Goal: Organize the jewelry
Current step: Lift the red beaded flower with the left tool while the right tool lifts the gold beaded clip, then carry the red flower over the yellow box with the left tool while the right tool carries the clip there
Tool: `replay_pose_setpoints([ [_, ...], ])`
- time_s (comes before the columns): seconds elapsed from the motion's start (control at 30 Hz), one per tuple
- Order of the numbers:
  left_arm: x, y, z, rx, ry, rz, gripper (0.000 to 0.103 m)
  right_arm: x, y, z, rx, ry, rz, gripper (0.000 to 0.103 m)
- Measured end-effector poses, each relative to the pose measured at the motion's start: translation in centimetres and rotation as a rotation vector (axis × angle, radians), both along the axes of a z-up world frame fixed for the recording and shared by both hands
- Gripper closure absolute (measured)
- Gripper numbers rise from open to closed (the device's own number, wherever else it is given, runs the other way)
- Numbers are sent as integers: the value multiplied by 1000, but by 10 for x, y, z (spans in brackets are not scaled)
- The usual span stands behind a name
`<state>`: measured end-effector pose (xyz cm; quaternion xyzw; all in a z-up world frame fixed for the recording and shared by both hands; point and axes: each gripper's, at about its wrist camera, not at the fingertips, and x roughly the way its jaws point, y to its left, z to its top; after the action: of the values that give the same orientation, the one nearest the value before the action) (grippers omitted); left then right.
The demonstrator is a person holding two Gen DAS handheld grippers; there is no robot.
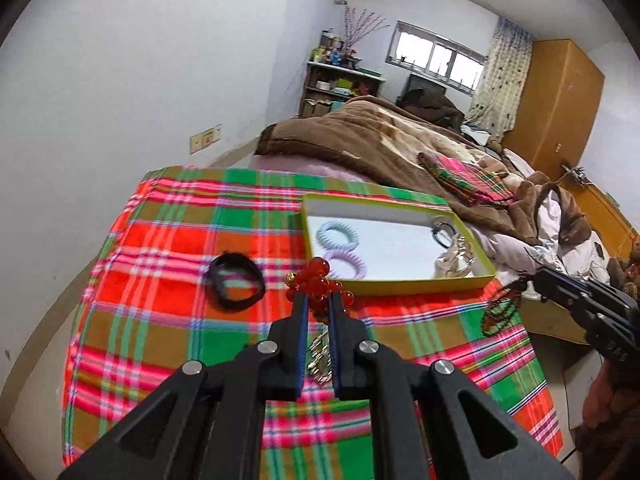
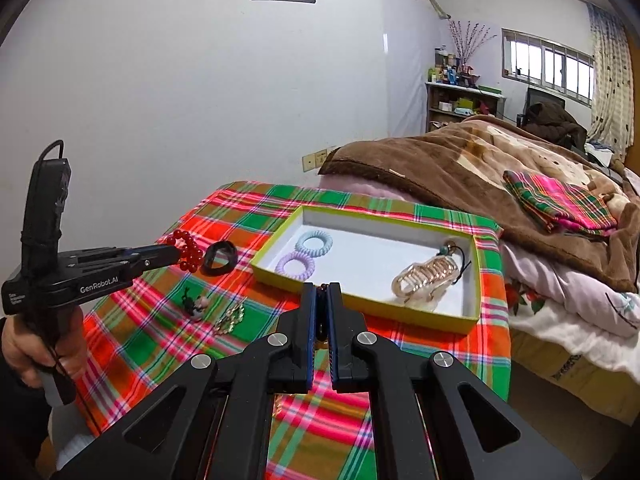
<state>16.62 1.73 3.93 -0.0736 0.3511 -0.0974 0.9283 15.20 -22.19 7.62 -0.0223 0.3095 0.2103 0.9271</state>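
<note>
My left gripper is shut on a red bead bracelet, held above the plaid cloth just left of the box; it shows in the right wrist view too. My right gripper is shut on a dark bead bracelet, which hangs from its tips in the left wrist view, at the near edge of the yellow-green box. The box holds a blue coil hair tie, a purple coil hair tie, a clear hair claw and a black corded piece.
On the plaid cloth lie a black hair band, a small dark charm and a gold chain. A brown blanket and a folded plaid cloth lie behind the box. The cloth's right edge drops off beside the bed.
</note>
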Motion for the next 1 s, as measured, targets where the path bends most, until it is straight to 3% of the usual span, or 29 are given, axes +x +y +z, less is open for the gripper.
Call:
replay_pose_setpoints([
  [0.53,78,-45,-3,1,18,-115,93,99,-12,-3,-25,11,-62,98],
  [1.0,144,-63,-39,21,121,-140,93,168,-32,-54,-31,139,-107,98],
])
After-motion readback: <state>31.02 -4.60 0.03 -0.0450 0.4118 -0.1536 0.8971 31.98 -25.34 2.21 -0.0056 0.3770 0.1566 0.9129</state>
